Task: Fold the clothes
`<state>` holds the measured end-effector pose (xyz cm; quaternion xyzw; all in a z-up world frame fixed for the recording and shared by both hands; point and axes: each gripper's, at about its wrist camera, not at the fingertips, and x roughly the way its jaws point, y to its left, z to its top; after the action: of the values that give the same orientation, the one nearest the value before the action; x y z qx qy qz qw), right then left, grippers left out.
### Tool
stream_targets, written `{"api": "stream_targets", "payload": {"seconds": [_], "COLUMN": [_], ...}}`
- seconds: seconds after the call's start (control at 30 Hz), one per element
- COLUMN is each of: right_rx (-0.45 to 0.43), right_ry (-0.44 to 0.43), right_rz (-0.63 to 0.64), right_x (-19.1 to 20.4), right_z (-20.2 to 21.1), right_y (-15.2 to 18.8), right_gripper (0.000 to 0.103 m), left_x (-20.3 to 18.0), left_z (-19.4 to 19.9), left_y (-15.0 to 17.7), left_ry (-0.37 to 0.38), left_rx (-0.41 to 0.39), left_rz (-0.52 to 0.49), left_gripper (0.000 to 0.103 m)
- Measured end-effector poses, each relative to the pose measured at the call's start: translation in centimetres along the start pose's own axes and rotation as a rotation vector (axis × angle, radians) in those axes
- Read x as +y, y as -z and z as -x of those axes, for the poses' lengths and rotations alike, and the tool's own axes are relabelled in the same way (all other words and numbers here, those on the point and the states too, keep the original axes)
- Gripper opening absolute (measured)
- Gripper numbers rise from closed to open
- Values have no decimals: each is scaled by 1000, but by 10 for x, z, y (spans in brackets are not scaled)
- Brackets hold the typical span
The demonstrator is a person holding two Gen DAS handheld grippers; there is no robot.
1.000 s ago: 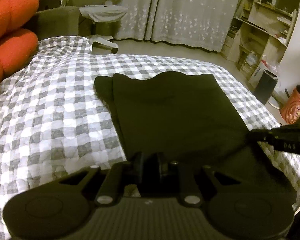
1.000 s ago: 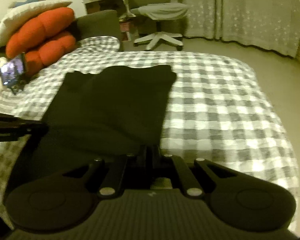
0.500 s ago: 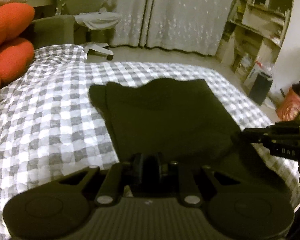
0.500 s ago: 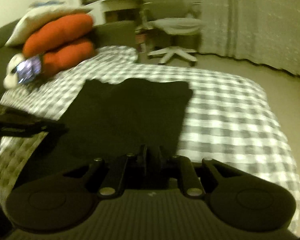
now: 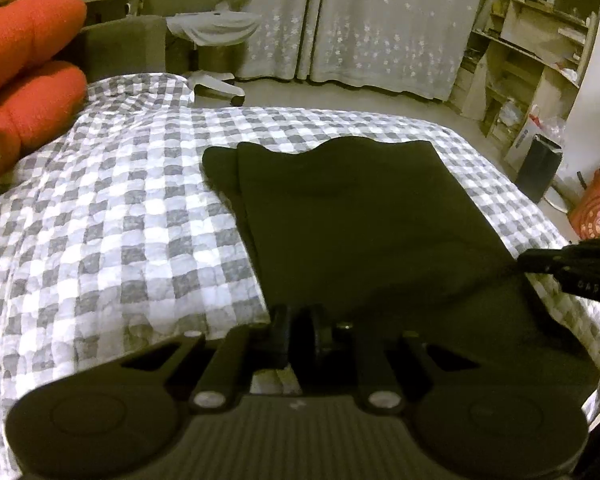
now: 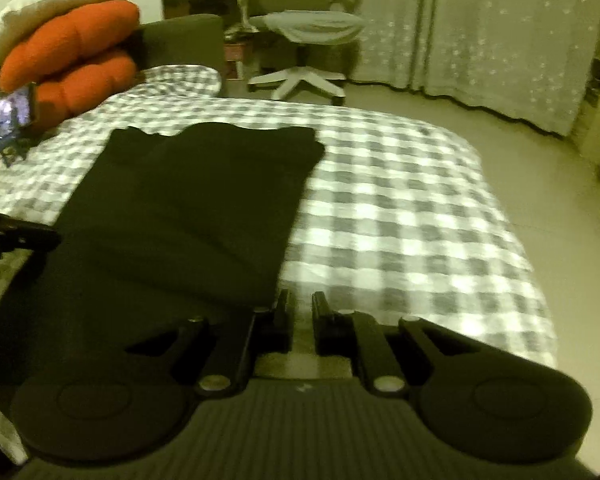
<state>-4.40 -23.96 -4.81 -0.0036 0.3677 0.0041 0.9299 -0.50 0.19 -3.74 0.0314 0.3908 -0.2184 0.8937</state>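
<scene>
On the checked bed cover (image 5: 112, 216) lies one black garment (image 5: 352, 216), folded lengthwise into a long panel with a narrower layer showing along one side; its near end is raised off the cover.

Left gripper (image 5: 300, 332): at the garment's near end; fingers almost together with dark cloth between them, so it appears clenched on the garment.

Right gripper (image 6: 301, 320): at the garment's near corner; a pale gap shows between its fingers. Whether cloth is pinched there cannot be told from its own view. In the left wrist view its tip (image 5: 540, 260) sits against the garment's raised edge.

Left wrist view only: wooden shelving (image 5: 532, 52) beyond the garment's far end, a dark bin (image 5: 540, 166) and an orange patterned container (image 5: 596, 212) on the floor beside the bed.

Right wrist view only: a lit phone screen (image 6: 8, 118) on the bed beside the garment's far end, and a beige pillow (image 6: 40, 8) atop the orange cushions (image 6: 68, 64). This view is blurred.

Both views: office chair (image 6: 304, 36) and starred curtains (image 5: 380, 20) beyond the garment's far end.
</scene>
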Motion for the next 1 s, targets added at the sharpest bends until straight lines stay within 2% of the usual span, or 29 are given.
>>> {"api": "stream_targets", "payload": {"seconds": [0.07, 0.23, 0.3, 0.57, 0.67, 0.7, 0.8, 1.0], "right_rx": [-36, -127, -154, -250, -271, -268, -262, -217], "right_ry": [-23, -82, -109, -245, -298, -319, -318, -200], "right_rz": [44, 153, 241, 621, 762, 794, 836, 946], "right_x": [5, 16, 25, 64, 78, 81, 88, 95], "right_z": [13, 46, 58, 95, 102, 104, 102, 82], "right_y": [5, 18, 28, 71, 88, 92, 96, 109], "right_gripper": [13, 30, 36, 41, 49, 49, 49, 43], "left_x": [0, -4, -6, -10, -10, -10, -9, -9], "left_z": [3, 11, 13, 7, 7, 7, 8, 9], "left_y": [1, 4, 6, 12, 13, 13, 13, 12], "left_ry": [-2, -23, -25, -50, -48, -47, -44, -39], "left_rx": [-7, -17, -21, 6, 7, 8, 12, 12], "left_rz": [5, 4, -1, -33, -33, -30, -26, -26], "left_gripper": [13, 13, 13, 13, 13, 13, 13, 13]}}
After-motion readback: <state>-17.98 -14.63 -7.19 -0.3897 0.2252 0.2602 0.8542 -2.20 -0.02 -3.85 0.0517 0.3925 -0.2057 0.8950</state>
